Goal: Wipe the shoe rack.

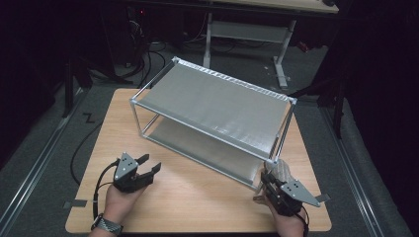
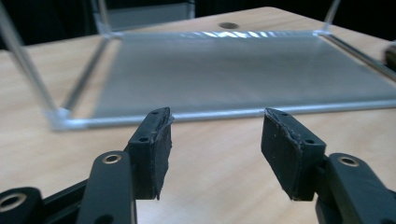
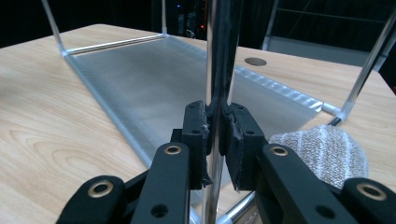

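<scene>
Two hand-held grippers, and only my right hand-held gripper [image 1: 271,183] has work: its jaws are pinched shut on the rack's [image 1: 217,101] near-right corner post [image 3: 219,56], which stands upright between the pads. My left hand-held gripper [image 1: 149,165] sits on the table [image 1: 197,197] with its jaws spread wide and nothing in them, aimed toward 1 o'clock at the rack's lower shelf [image 2: 243,70]. That shelf's front rail [image 2: 224,113] lies just ahead of the left pads, near but apart. The rack sits mid-table, its long axis running from 10 o'clock to 4 o'clock. A pale knitted cloth [image 3: 322,149] lies at 3 o'clock of my right jaws. I judge any shift of the rack would pivot about the held post.
</scene>
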The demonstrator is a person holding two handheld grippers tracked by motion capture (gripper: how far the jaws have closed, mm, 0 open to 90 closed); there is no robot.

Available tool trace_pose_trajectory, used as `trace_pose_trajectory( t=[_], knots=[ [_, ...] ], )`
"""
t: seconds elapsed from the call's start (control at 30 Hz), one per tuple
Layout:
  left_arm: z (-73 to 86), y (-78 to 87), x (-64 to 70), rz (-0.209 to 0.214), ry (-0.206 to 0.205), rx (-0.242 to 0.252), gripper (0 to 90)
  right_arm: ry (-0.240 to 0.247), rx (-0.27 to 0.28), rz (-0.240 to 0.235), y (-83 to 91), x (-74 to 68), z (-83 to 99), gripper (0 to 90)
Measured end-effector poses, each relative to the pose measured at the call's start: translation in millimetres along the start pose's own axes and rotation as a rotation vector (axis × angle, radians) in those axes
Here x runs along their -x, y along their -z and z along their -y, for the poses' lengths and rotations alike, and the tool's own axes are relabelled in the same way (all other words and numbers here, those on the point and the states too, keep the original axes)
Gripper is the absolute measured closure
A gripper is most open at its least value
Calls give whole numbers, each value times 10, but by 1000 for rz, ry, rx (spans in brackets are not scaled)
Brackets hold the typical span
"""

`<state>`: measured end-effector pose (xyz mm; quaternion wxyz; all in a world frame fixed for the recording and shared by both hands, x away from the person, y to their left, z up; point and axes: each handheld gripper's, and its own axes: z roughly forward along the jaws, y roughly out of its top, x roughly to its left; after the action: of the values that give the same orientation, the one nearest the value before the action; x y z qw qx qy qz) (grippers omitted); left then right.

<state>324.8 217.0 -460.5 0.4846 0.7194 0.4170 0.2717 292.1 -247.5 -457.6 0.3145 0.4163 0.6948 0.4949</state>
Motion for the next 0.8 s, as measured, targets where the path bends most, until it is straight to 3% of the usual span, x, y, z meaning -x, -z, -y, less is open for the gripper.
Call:
trace_pose_trajectory(
  t=[0.37, 0.47, 0.57, 0.63, 0.73, 0.8],
  knots=[
    [-335, -333, -525, -162, 33, 3, 483, -9, 3, -3, -45, 86, -10, 785],
    [-351, -422, -668, -163, 75, 36, 495, -11, 1, -7, -56, 92, -10, 785],
    [-304, -481, -783, -188, 110, 27, 517, -16, 0, -3, -66, 98, -12, 785],
    [-275, -511, -835, -206, 108, 21, 532, -13, 0, -8, -76, 101, -13, 785],
    [-270, -527, -917, -227, 113, 54, 538, -16, -1, -7, -86, 100, -10, 785],
    [-299, -572, -973, -223, 120, 19, 557, -19, -4, -4, -86, 101, -10, 785]
  ],
)
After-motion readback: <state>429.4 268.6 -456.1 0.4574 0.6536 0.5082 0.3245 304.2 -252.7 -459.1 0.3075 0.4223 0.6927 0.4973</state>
